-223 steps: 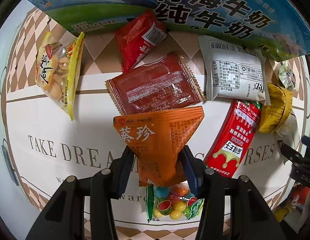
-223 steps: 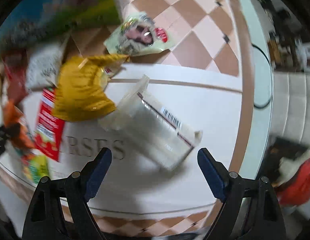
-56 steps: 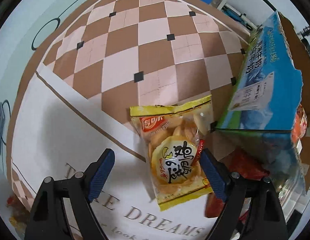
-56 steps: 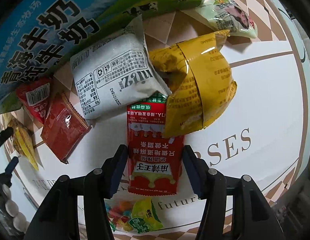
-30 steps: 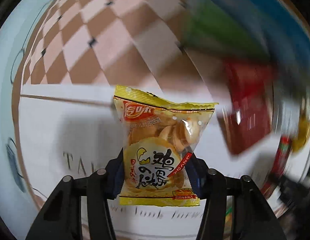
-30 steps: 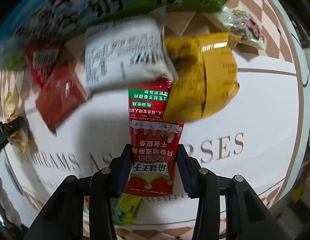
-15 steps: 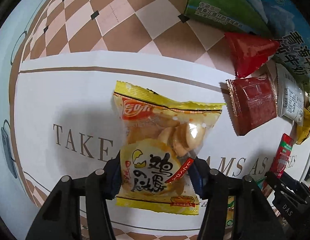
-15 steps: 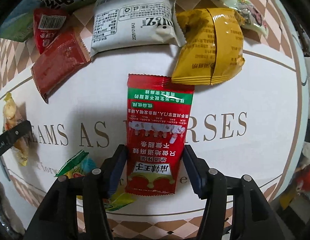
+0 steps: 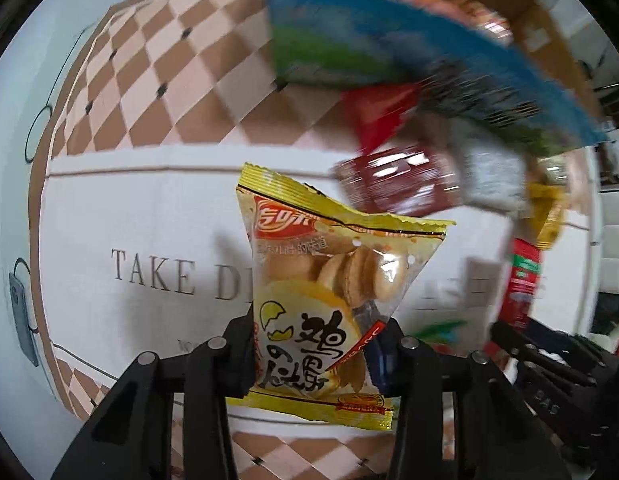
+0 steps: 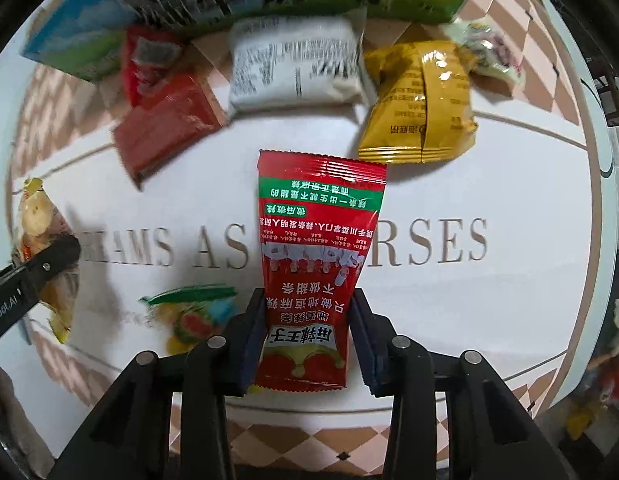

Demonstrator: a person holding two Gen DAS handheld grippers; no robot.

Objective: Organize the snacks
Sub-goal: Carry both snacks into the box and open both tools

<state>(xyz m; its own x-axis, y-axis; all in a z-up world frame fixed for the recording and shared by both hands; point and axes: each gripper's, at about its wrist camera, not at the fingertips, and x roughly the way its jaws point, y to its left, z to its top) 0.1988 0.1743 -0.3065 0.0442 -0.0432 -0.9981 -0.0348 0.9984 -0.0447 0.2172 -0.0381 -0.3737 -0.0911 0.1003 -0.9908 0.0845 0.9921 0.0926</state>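
My left gripper [image 9: 315, 354] is shut on a yellow biscuit packet [image 9: 329, 280] and holds it above the table. My right gripper [image 10: 309, 336] is shut on a red spicy-strip packet [image 10: 315, 256], also lifted off the table. The blue and green milk carton box [image 9: 409, 64] stands at the back, open at the top, with snacks inside. It also shows in the right wrist view [image 10: 229, 4]. The right gripper with its red packet [image 9: 523, 284] shows at the right of the left wrist view; the left gripper's finger [image 10: 33, 276] shows at the left of the right wrist view.
On the table by the box lie two red packets [image 10: 165, 132], a white packet [image 10: 293, 68], a mustard-yellow packet [image 10: 421, 116] and a pale packet [image 10: 489, 52]. A colourful candy bag [image 10: 193, 312] lies near the front. The tablecloth [image 9: 129, 216] is white with checked borders.
Both grippers have risen with their packets and tilted toward the box. The box now looms larger in the left wrist view, and the background is blurred by motion.
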